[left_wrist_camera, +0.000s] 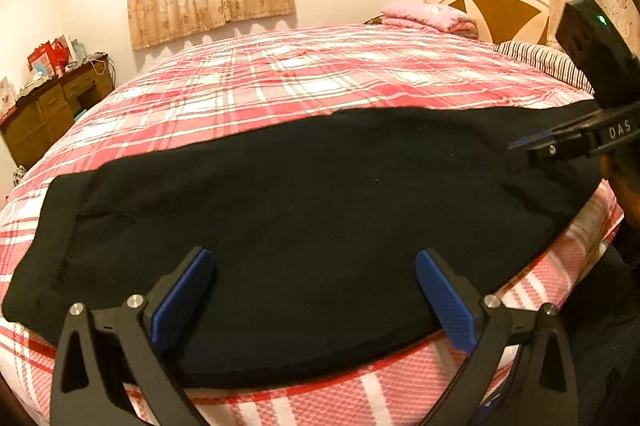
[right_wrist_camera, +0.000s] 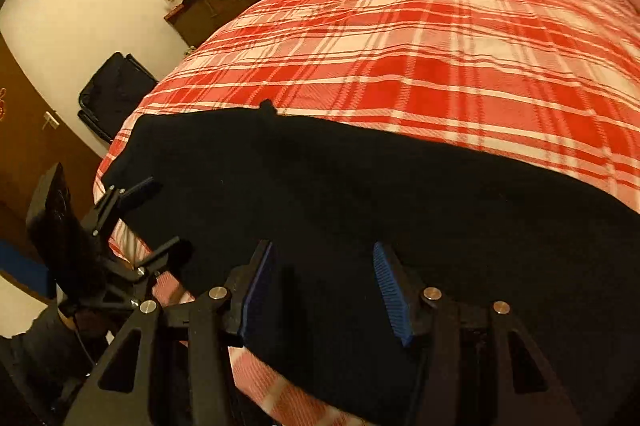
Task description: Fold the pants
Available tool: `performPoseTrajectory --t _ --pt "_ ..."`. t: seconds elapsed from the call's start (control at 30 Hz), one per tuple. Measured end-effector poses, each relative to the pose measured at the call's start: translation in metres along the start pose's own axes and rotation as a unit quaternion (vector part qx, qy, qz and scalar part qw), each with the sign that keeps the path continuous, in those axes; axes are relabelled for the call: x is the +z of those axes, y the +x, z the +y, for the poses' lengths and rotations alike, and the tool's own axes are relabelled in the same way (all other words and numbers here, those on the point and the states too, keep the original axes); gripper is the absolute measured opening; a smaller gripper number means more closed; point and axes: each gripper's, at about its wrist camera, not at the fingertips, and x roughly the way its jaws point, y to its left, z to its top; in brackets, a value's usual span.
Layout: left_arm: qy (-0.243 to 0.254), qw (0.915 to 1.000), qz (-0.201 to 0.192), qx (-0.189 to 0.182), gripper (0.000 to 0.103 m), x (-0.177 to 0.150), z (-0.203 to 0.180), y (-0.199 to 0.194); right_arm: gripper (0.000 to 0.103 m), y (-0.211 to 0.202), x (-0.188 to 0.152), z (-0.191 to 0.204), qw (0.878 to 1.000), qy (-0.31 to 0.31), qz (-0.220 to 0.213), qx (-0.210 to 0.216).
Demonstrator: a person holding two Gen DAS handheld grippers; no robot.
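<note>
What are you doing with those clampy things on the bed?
A person holds a two-finger gripper in each hand to fold black pants spread along the near edge of a bed with a red plaid cover. The left gripper and right gripper both sit open over the cloth, gripping nothing. The pants lie flat in a long strip.

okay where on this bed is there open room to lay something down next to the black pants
The wide plaid bedspread beyond the black pants' far edge lies bare up to the folded pink blanket and striped pillow by the headboard. The near edge is crowded: the pants cover it, with the left gripper and right gripper open above them.
</note>
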Motion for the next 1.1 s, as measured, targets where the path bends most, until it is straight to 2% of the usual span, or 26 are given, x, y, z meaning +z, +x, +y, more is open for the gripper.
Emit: performPoseTrajectory --t 0.07,0.13,0.17,0.23,0.33,0.47,0.57,0.8,0.93,1.1 --pt "0.008 0.9999 -0.007 0.006 0.103 0.003 0.001 -0.003 0.054 -0.008 -0.005 -0.009 1.000 0.003 -0.008 -0.028" --pt "0.015 0.9996 -0.011 0.023 0.103 0.004 0.003 -0.003 0.055 -0.015 -0.011 -0.026 0.997 0.007 -0.012 -0.073" --pt "0.011 0.9996 -0.005 0.024 0.103 0.004 0.007 -0.001 0.055 -0.018 -0.013 -0.035 0.997 0.015 -0.012 -0.077" --pt "-0.009 0.9995 0.021 0.022 0.103 0.000 0.015 0.008 0.055 -0.025 -0.018 -0.053 0.998 0.044 -0.023 -0.039" --pt "0.010 0.9992 0.019 0.033 0.103 -0.001 0.010 0.008 0.055 -0.031 -0.019 -0.060 0.997 0.062 -0.027 -0.027" --pt "0.005 0.9993 0.022 0.029 0.103 0.003 0.010 0.005 0.056 -0.042 -0.018 -0.053 0.994 0.046 -0.034 -0.093" --pt "0.000 0.9988 0.018 0.044 0.103 0.008 0.019 0.002 0.059 -0.054 -0.023 -0.059 0.990 0.036 -0.026 -0.133" --pt "-0.041 0.9971 0.011 0.064 0.103 0.008 0.044 -0.001 0.060 -0.107 -0.044 -0.102 0.973 0.053 -0.043 -0.218" --pt "-0.042 0.9964 0.017 0.071 0.103 0.005 0.048 0.003 0.060 -0.138 -0.060 -0.132 0.960 0.073 -0.048 -0.265" --pt "-0.037 0.9961 0.020 0.077 0.103 0.005 0.048 0.006 0.060 -0.181 -0.083 -0.167 0.947 0.124 -0.075 -0.287"
